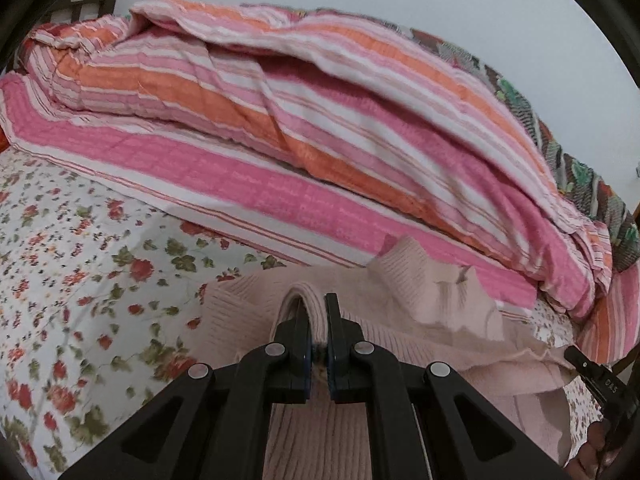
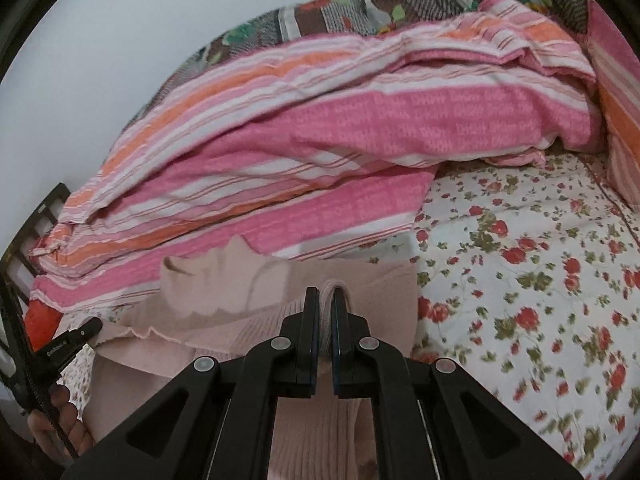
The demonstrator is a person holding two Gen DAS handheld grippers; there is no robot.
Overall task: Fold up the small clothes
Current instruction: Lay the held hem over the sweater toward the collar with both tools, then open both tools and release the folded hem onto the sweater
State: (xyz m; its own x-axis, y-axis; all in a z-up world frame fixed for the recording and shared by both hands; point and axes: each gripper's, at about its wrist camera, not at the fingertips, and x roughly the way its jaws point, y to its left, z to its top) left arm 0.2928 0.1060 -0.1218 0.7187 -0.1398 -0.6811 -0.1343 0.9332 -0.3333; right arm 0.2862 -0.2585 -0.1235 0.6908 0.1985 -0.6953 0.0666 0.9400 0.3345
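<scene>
1. Landmark = striped quilt (image 1: 304, 120), pink/orange/white, heaped along far side of bed.
2. Pink knit sweater (image 1: 440, 312) lies on flowered bedsheet (image 1: 80, 248), just in front of quilt; its far edge touches or slightly overlaps quilt's lower pink band.
3. Sweater partly lifted: ribbed edge is bunched up in both grippers, rest sags between and below them.
4. Left gripper (image 1: 316, 320): fingers pressed nearly together, pinching a rolled fold of sweater edge; fabric loops up over the tips.
5. Right gripper (image 2: 326, 312): same, fingers close together w/ a thin fold of sweater clamped between pads.
6. Both grippers point toward the quilt, angled down at the bed.
7. In left view the right gripper's tip shows at lower right edge, near sweater's side, w/ a bit of the person's hand (image 1: 600, 448) under it.
8. In right view the left gripper's tip shows at lower left edge, person's hand (image 2: 56, 432) below it.
9. Second blanket (image 2: 360, 12), brown/green patterned, sits behind the quilt against the plain wall (image 2: 100, 60).
10. Dark bed frame (image 2: 36, 232) visible past the quilt's end.
11. Sheet blurry in both views, print details unclear.
</scene>
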